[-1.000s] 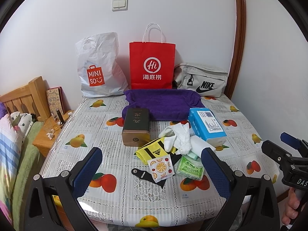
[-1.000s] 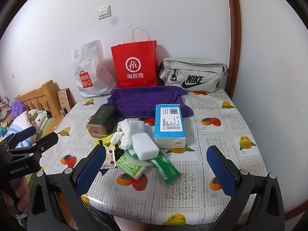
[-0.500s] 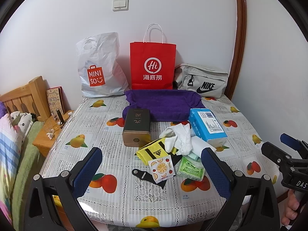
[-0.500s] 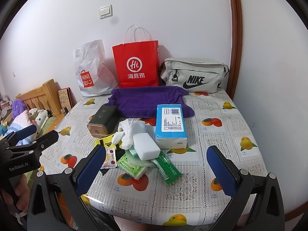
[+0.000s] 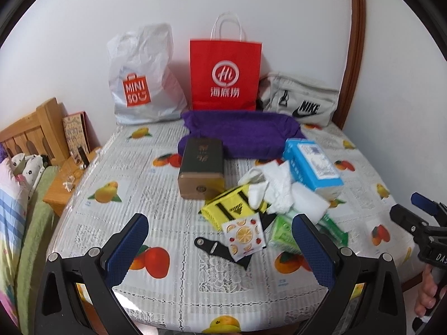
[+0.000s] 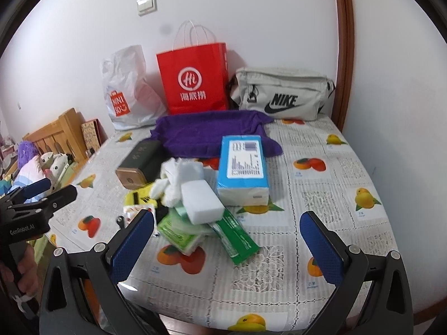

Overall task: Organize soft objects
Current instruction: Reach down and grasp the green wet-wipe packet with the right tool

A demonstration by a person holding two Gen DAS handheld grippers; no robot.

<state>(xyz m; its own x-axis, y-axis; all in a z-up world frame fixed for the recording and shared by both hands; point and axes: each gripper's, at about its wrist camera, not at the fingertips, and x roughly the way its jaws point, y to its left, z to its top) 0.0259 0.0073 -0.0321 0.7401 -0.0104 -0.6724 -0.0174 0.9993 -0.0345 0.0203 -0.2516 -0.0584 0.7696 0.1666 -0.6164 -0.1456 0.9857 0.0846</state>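
A table (image 5: 167, 195) with a fruit-print cover held a pile of soft things at its middle: a yellow cloth (image 5: 226, 209), white socks (image 5: 275, 188), a white sponge (image 6: 201, 202) and green packets (image 6: 178, 230), beside a blue tissue pack (image 6: 243, 166). The left gripper (image 5: 220, 247) and right gripper (image 6: 227, 245) hovered near the front edge, both spread wide and empty.

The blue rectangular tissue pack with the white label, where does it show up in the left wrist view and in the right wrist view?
Left wrist view: the blue rectangular tissue pack lies right of centre, just in front of the purple towel's right end.
Right wrist view: the pack sits near the centre, directly beyond the white foam block.
Shared landmark: the red paper shopping bag standing against the wall.
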